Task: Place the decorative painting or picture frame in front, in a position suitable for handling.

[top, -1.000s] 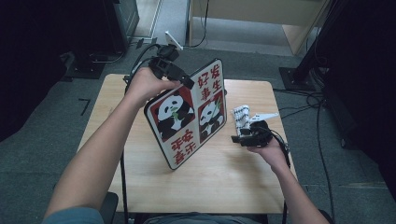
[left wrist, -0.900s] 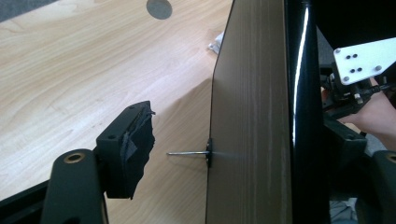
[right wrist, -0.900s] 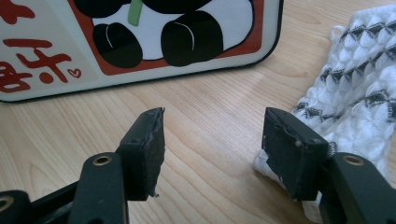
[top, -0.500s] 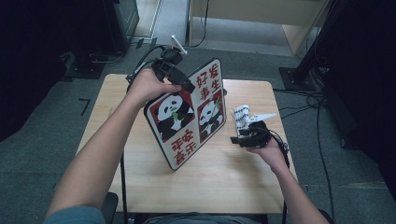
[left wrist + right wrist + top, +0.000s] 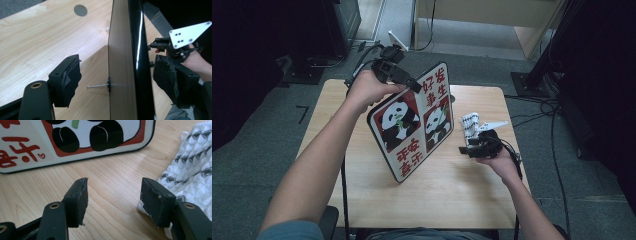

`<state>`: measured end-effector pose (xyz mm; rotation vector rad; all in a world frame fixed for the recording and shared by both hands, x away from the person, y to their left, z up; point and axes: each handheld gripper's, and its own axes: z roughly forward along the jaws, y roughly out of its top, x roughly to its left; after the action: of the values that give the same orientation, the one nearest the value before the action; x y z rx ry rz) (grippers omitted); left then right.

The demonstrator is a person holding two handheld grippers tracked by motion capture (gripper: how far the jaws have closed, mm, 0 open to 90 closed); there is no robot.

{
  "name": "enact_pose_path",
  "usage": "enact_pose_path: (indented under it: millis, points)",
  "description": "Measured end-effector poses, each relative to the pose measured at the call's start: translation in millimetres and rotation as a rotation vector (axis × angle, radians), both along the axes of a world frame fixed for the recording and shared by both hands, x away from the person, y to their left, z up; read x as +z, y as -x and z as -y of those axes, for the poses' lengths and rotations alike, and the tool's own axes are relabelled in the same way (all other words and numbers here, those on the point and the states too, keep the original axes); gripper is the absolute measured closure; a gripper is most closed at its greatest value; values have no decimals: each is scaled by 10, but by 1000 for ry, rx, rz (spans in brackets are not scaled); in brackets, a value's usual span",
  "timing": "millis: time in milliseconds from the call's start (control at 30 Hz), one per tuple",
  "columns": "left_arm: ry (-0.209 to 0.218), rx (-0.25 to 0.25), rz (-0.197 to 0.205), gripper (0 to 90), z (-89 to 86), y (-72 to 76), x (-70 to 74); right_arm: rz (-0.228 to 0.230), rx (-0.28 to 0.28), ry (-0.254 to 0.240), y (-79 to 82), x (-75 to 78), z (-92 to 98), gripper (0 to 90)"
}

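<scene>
Panda board (image 5: 122,75) edge-on between left gripper (image 5: 117,82); contact unclear.

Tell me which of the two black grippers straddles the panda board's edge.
The left gripper: its open jaws flank the upright black-rimmed panda picture board. The right gripper sits open over bare table.

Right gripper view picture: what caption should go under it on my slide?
Open gripper over the wooden table, between a panda board and a knitted cloth.

Upright panda board (image 5: 414,125) splits the wooden table (image 5: 452,195)

Bare wood lies open near the front edge; a white knitted cloth (image 5: 470,123) crowds the board's right flank.
</scene>
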<state>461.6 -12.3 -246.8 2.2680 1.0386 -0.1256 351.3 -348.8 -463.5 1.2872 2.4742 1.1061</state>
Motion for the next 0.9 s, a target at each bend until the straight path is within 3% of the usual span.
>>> enact_pose_path:
  millis: [467,633,900]
  points:
    - [59,53,28,234,-306,10,222,0,-2,-1,1,0,-4,402]
    - [73,84,24,315,-453,2,221,4,0,-4,1,4,5,403]
    - [89,107,18,361,-646,22,143,7,-3,-17,5,14,1,404]
